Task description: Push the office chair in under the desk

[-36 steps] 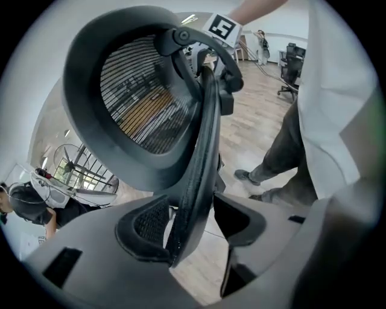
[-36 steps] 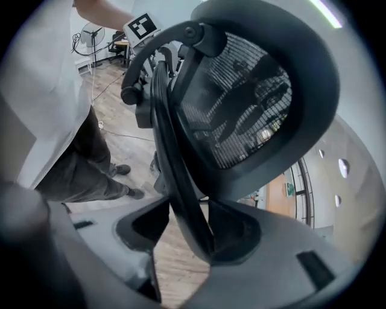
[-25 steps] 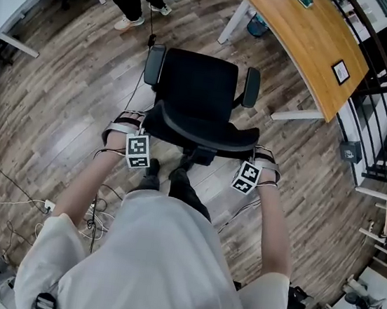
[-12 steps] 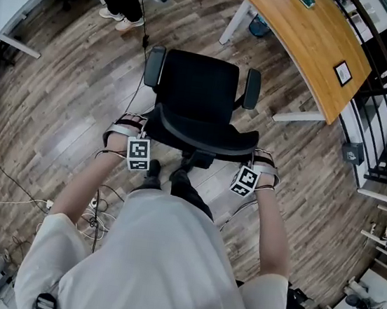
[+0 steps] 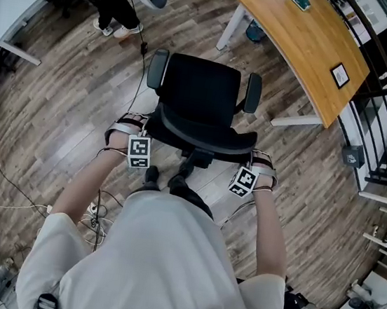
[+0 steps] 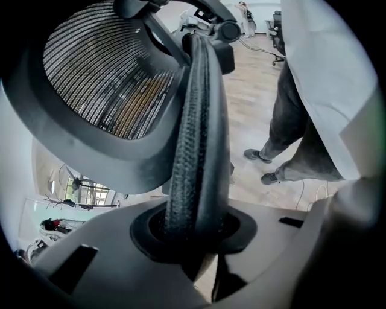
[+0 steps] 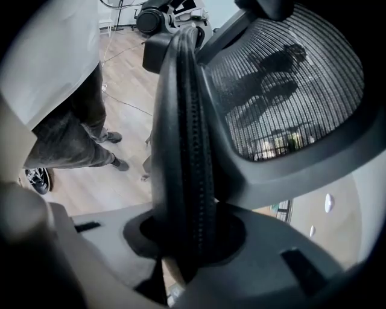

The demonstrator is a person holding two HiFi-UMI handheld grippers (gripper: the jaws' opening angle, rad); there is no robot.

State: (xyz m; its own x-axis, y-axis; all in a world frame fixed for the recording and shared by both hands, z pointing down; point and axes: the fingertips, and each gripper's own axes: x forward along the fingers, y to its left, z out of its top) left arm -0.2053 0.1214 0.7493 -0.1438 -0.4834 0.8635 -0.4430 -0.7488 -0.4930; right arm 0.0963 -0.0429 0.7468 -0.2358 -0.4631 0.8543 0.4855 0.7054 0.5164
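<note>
two grips on: left gripper [image 5: 131,131] and right gripper [image 5: 260,163] have just closed on the backrest rim [image 5: 202,139] of the office chair [image 5: 202,91], which stands well apart from the wooden counter [image 5: 303,48] (off to the right). push evenly, swinging it right, so it doesn't spin.

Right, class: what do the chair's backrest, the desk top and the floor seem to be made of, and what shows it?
Backrest: black mesh in a matte, plastic-looking frame; light shows through the weave.
Desk top: wood or wood-look laminate; smooth orange-brown surface.
Floor: wood-look planks with a slight sheen; real wood or vinyl, can't tell.
</note>
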